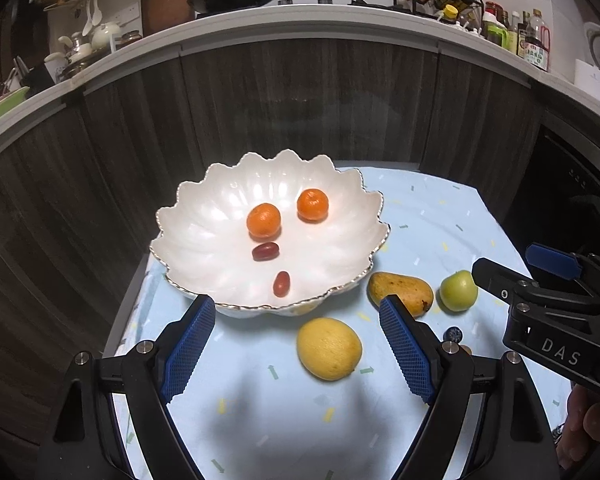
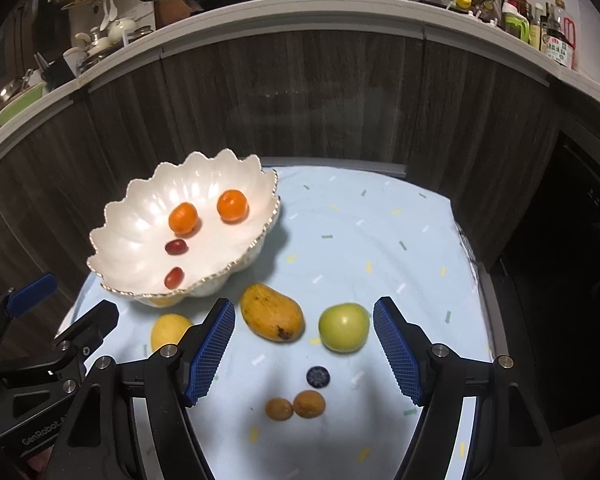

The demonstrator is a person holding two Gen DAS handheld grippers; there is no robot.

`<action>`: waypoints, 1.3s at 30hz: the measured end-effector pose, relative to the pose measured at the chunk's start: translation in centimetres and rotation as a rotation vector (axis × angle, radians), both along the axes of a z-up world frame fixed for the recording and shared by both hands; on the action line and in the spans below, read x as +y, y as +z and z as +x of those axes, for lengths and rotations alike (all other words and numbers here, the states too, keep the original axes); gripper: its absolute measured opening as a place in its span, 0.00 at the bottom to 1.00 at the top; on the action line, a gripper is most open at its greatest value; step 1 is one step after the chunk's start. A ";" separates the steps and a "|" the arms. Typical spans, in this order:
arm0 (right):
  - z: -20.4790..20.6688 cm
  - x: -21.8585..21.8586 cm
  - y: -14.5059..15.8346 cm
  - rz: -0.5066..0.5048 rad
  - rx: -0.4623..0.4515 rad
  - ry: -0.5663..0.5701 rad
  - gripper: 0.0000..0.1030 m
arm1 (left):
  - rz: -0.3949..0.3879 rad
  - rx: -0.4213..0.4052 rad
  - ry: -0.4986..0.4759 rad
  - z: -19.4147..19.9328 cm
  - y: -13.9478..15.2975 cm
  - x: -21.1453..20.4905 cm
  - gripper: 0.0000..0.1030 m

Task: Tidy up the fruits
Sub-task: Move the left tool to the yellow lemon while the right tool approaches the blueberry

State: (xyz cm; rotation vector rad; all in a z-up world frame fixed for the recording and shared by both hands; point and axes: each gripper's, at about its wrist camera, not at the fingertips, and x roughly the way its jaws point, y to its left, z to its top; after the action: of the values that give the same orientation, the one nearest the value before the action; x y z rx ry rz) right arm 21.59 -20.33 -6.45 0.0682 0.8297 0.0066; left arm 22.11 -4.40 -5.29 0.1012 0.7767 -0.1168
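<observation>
Holding both tools above the bench (image 2: 380, 240), which is covered with a light blue confetti-print cloth. Our left tool (image 1: 298, 346) has its jaws spread wide with nothing between the pads; the yellow lemon (image 1: 329, 348) lies on the cloth beneath the gap, near its right finger. Our right tool (image 2: 304, 350) is likewise wide open and empty, with the green apple (image 2: 344, 327) and the mango (image 2: 271, 317) on the cloth below, between its fingers.

Scalloped white bowl (image 1: 204, 224) sits at the far left of the bench. Inside it: two small oranges (image 1: 263, 220) (image 1: 313, 205), apart from each other, and two red grape tomatoes (image 1: 265, 251) (image 1: 281, 283) nearer the front rim.

Outside the bowl, on the cloth: lemon just in front of the bowl, mango beside the bowl's right edge, apple just right of the mango. Nearer to us in the right wrist view, a blueberry (image 2: 318, 376) and two small brown round fruits (image 2: 279, 409) (image 2: 309, 403), those two touching.

Right tool shows at the right edge of the left wrist view, well clear of the fruit.
</observation>
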 end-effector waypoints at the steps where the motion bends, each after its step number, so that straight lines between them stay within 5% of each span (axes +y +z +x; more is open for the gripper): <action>1: -0.1 -0.1 -0.2 -0.001 0.002 -0.002 0.70 | 0.000 0.001 -0.003 0.0 -0.2 -0.1 0.82; 32: -0.4 -1.4 -7.0 0.030 0.160 -0.058 0.70 | 0.024 0.099 -0.061 1.3 -6.6 -1.8 0.81; 39: 1.0 -1.3 -8.2 0.043 0.215 -0.064 0.58 | 0.013 0.114 -0.059 2.2 -7.6 -1.9 0.81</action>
State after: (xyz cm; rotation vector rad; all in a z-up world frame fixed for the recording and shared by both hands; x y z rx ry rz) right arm 22.56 -21.63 -14.61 0.1377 1.0417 -0.0438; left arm 24.27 -6.29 -12.87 0.1306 0.8886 -0.1746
